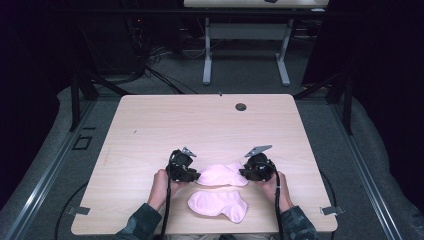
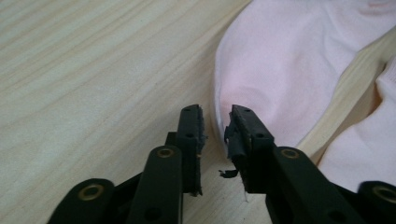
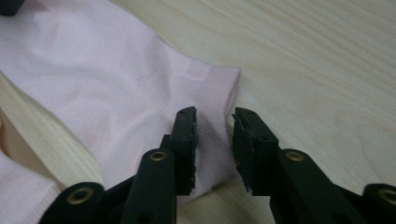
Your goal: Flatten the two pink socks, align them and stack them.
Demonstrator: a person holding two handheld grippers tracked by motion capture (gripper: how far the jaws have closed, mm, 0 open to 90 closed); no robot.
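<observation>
Near the counter's (image 1: 150, 120) front edge, the farther pink sock (image 1: 222, 174) lies flat and limp (light, likely to sag), with the left claw (image 2: 217, 122) spread at its toe and the right claw (image 3: 215, 126) spread astride its ribbed cuff (image 3: 215, 116), the firmer hold.

A: What carries everything?
B: A light wooden table (image 1: 150, 120), cable hole (image 1: 241, 106) at twelve o'clock.
A: What lies on it?
B: Two pink socks near six o'clock, far sock (image 1: 223, 175) just beyond near sock (image 1: 218, 204).
</observation>
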